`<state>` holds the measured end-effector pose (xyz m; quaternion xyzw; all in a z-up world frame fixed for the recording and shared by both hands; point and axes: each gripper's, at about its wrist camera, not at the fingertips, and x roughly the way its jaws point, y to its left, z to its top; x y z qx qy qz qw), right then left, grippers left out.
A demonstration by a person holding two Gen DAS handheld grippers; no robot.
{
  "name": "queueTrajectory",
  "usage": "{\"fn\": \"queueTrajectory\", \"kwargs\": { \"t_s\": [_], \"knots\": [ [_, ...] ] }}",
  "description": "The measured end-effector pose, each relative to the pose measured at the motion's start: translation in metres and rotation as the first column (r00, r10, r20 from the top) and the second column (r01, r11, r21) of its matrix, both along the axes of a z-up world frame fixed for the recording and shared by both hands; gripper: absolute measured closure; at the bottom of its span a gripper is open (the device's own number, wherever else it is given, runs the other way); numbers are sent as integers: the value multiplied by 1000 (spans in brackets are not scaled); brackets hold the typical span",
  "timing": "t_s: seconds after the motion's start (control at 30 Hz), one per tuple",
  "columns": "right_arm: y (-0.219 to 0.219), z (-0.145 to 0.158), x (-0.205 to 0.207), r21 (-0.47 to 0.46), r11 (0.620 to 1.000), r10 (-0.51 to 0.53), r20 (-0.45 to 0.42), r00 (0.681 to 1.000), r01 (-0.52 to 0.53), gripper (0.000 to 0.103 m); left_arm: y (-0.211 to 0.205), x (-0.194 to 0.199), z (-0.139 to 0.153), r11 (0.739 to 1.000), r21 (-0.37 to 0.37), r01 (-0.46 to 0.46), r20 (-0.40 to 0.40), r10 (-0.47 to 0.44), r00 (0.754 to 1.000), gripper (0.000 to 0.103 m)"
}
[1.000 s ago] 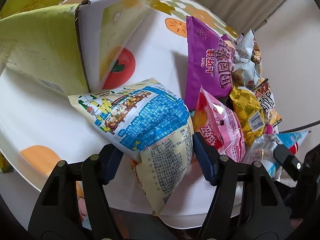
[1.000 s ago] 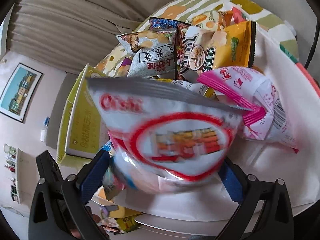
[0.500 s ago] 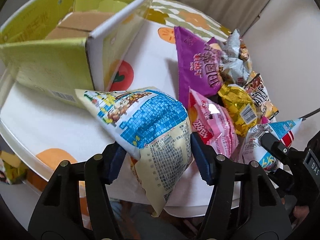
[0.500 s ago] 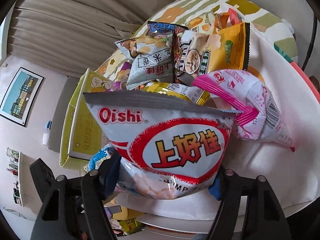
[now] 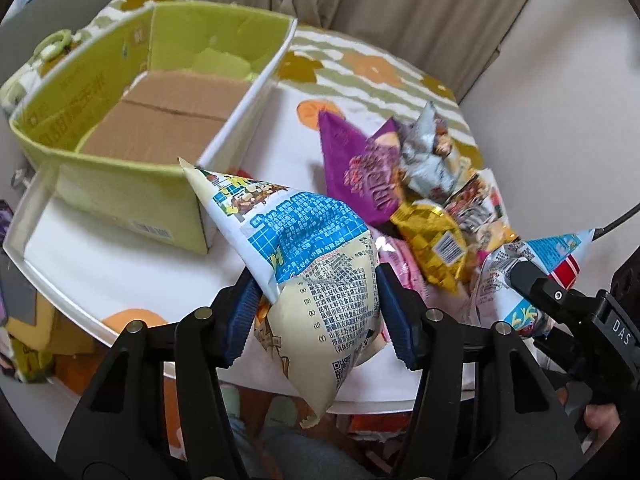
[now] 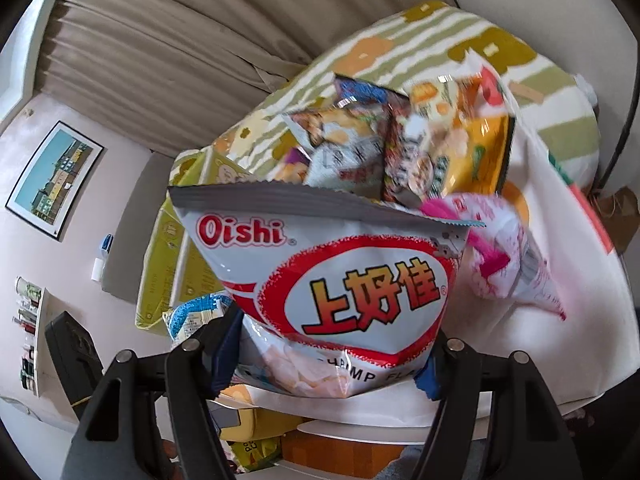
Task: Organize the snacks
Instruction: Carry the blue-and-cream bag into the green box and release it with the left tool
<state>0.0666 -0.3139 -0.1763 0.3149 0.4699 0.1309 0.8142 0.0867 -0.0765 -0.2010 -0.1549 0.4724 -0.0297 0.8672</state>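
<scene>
My left gripper (image 5: pixel 316 316) is shut on a cream and blue snack bag (image 5: pixel 316 264), held off the round table, its corner pointing toward the green cardboard box (image 5: pixel 120 184). The box stands open at the left, its brown floor bare. My right gripper (image 6: pixel 332 356) is shut on a white and red Oishi shrimp chip bag (image 6: pixel 340 280), lifted above the tabletop; that bag (image 5: pixel 532 264) also shows at the right of the left wrist view. A pile of snack bags (image 5: pixel 420 192) lies at the right: a purple bag (image 5: pixel 360 164), a gold one (image 5: pixel 432 236), a pink one (image 6: pixel 500 256).
The round table (image 5: pixel 100 264) has a white cloth with orange fruit prints, and its near rim drops off just below my grippers. Beige curtains (image 6: pixel 180 52) hang behind. A framed picture (image 6: pixel 52 178) and a small shelf (image 6: pixel 30 336) are on the left wall.
Both grippers have risen with their bags. The right jaws closed from wide onto the Oishi bag; the left jaws tightened on the cream and blue bag. The box's open top has come into view.
</scene>
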Motion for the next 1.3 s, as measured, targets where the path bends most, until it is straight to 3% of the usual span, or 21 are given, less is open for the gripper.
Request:
{"fn": "queueTrajectory", "kwargs": {
  "t_s": [0.4, 0.6, 0.73, 1.0, 1.3],
  "knots": [
    [16, 59, 22, -92, 992, 100, 114, 988, -90, 37, 23, -7, 77, 998, -44, -55, 186, 62, 981, 52],
    [58, 94, 69, -174, 966, 216, 125, 968, -193, 37, 79, 19, 117, 993, -45, -111, 267, 119, 956, 52],
    [98, 105, 104, -195, 952, 264, 142, 954, -234, 37, 119, 51, 129, 992, -28, -124, 282, 127, 951, 52],
    [193, 114, 168, -203, 942, 299, 134, 945, -269, 37, 197, 137, 124, 997, 5, -78, 222, 75, 972, 52],
    [268, 86, 224, -241, 941, 253, 27, 967, -239, 37, 250, 237, 67, 996, 48, 81, 81, -85, 993, 52]
  ]
}}
